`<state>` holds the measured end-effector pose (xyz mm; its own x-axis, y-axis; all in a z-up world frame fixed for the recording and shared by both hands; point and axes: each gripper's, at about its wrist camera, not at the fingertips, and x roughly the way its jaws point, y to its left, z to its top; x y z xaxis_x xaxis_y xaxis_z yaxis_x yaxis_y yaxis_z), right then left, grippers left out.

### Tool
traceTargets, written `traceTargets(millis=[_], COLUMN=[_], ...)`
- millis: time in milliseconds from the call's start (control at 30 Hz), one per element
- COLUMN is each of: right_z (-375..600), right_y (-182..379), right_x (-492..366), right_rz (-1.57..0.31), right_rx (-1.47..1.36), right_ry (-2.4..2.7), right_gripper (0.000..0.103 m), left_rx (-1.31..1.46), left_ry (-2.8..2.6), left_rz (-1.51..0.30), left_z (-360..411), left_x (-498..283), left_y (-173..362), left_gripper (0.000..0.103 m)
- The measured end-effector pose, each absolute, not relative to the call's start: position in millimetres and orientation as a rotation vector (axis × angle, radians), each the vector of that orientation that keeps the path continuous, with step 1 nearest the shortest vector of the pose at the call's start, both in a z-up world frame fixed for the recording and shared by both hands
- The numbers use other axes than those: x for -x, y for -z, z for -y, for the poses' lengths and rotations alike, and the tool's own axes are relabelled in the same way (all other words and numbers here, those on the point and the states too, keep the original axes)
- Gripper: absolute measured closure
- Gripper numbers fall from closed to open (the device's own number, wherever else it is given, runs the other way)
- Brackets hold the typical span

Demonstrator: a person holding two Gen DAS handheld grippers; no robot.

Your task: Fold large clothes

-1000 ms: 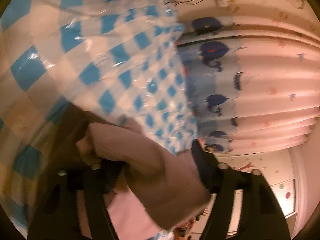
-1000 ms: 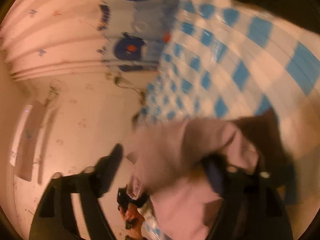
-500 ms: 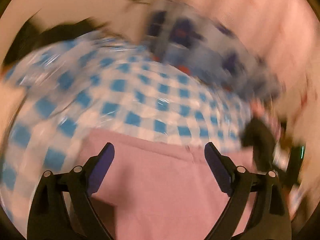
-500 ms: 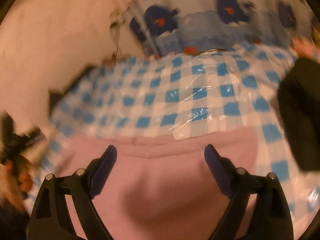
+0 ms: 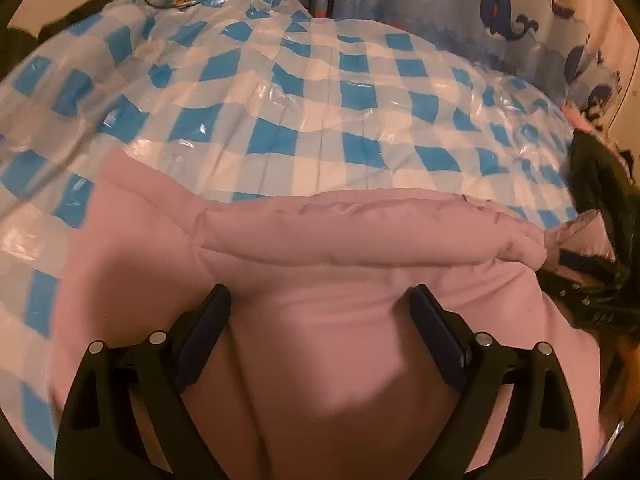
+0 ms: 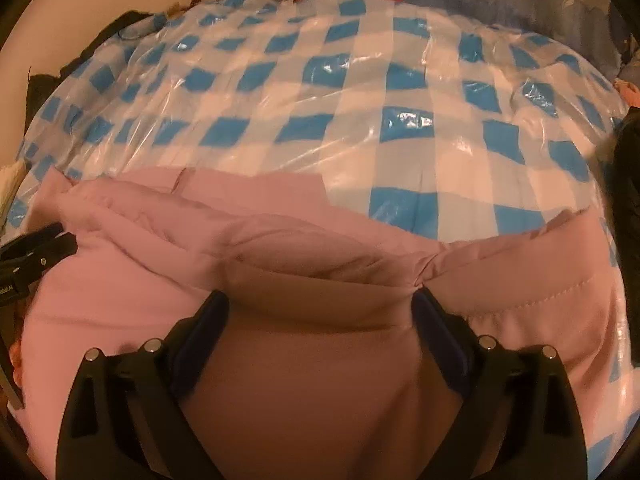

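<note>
1. Pink padded garment (image 5: 360, 240) lies spread on the blue-and-white checked plastic sheet (image 5: 320, 92), its thick quilted band running across the near half of the surface.
2. Left gripper (image 5: 320, 312) is over the pink fabric, jaws spread wide, nothing pinched between the pads.
3. Right gripper (image 6: 320, 312) hangs above the same garment (image 6: 300, 240), jaws opening; fabric lies below the gap, and the right fingertip sits right at a puckered fold.
4. Whale-print curtain (image 5: 500, 12) hangs behind the sheet.
</note>
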<state>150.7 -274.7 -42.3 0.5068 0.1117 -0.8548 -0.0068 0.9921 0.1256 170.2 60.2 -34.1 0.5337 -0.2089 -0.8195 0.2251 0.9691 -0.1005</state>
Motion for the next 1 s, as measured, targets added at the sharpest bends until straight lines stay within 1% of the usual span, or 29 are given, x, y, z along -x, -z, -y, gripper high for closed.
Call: traceTargets(millis=[133, 200, 267, 333, 400, 467, 533, 600, 733, 833, 933, 1000], right_z=[291, 300, 314, 328, 327, 320, 324, 328, 334, 333, 334, 333], right_y=[-3, -11, 8, 38, 49, 56, 59, 47, 13, 3, 33, 64], right_x=[-109, -91, -87, -91, -92, -96, -99, -99, -95, -119, -149, -161], right_rz=[-0.9, -0.859, -0.893, -0.932, -0.915, -0.923, -0.96, -0.983, -0.892, -0.877, -0.948, -1.019], right_rx=[-0.149, -0.133, -0.127, -0.223, -0.229, -0.187, -0.203, -0.206, -0.206, -0.188, -0.18, -0.225], right_ry=[-0.033, 0.012, 0.062, 0.042, 0.04, 0.06, 0.048, 0.034, 0.05, 0.067, 0.114, 0.088], right_gripper=[0.013, 0.013, 0.012, 0.012, 0.011, 0.009, 0.009, 0.01, 0.01, 0.01, 0.009, 0.009], left_rx=[0.013, -0.008, -0.013, 0.055, 0.109, 0.086, 0.064, 0.048, 0.015, 0.055, 0.139, 0.171], left_ry=[0.239, 0.215, 0.188, 0.191, 0.207, 0.195, 0.188, 0.18, 0.166, 0.121, 0.123, 0.137], left_rz=[-0.854, -0.826, -0.868, -0.945, -0.935, -0.938, -0.968, -0.979, -0.897, -0.926, -1.016, -1.029], left_z=[-84, -92, -100, -114, -122, -118, -115, -116, -121, -134, -147, -149], left_x=[-137, -131, -137, -147, -148, -149, -153, -151, -140, -161, -179, -184], left_y=[-12, -17, 0, 37, 52, 57, 56, 43, 10, 18, 52, 64], left_gripper=[0.016, 0.016, 0.016, 0.014, 0.012, 0.011, 0.011, 0.012, 0.012, 0.012, 0.011, 0.01])
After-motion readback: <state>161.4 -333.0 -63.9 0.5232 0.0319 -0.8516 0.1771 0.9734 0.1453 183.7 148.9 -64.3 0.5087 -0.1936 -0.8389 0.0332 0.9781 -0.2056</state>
